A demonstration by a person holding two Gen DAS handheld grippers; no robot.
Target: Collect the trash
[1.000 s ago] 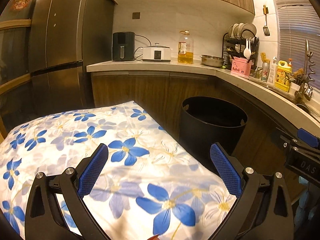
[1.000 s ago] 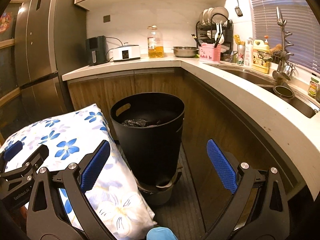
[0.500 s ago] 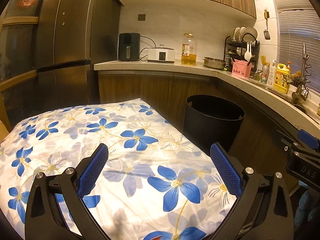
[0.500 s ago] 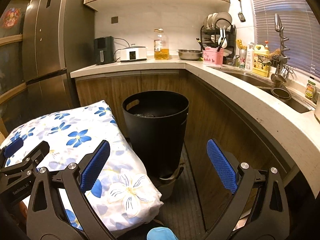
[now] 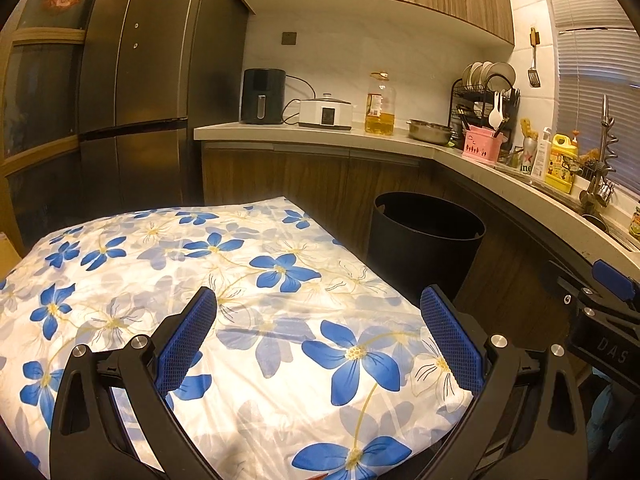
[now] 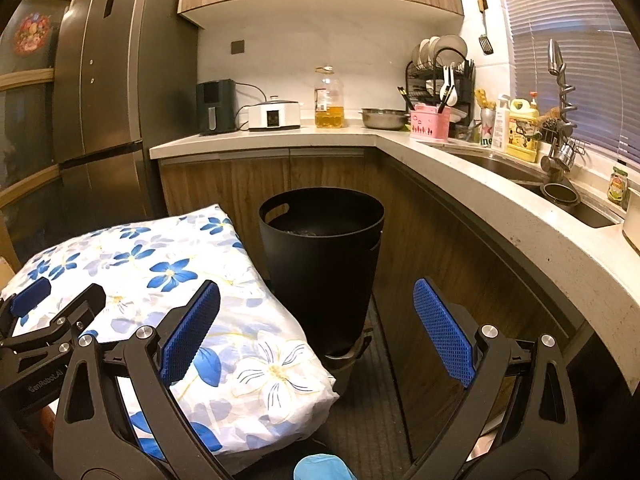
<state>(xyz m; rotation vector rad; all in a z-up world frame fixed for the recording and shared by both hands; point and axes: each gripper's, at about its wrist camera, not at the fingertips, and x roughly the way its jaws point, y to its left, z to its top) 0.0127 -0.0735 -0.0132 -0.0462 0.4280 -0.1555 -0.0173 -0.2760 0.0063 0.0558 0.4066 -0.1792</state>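
Observation:
A black round trash bin [image 6: 320, 264] stands on the floor against the wooden cabinets, also seen in the left wrist view as the bin [image 5: 424, 248]. Dark material lies low inside it, barely visible over the rim. My right gripper [image 6: 316, 332] is open and empty, held in front of the bin and apart from it. My left gripper [image 5: 320, 336] is open and empty above a flower-patterned cushion [image 5: 224, 300]. No loose trash shows on the cushion.
The cushion [image 6: 168, 276] lies left of the bin. An L-shaped counter [image 6: 500, 200] carries an air fryer [image 5: 262, 96], a cooker, an oil bottle [image 6: 329, 98], a dish rack and a sink [image 6: 532, 176]. A tall fridge [image 5: 132, 92] stands left. Grey floor [image 6: 372, 420] runs by the cabinets.
Both grippers have drawn back and tilted up: the bin looks farther away, its inside is less visible, and more of the cushion and upper cabinets show. Both stay open.

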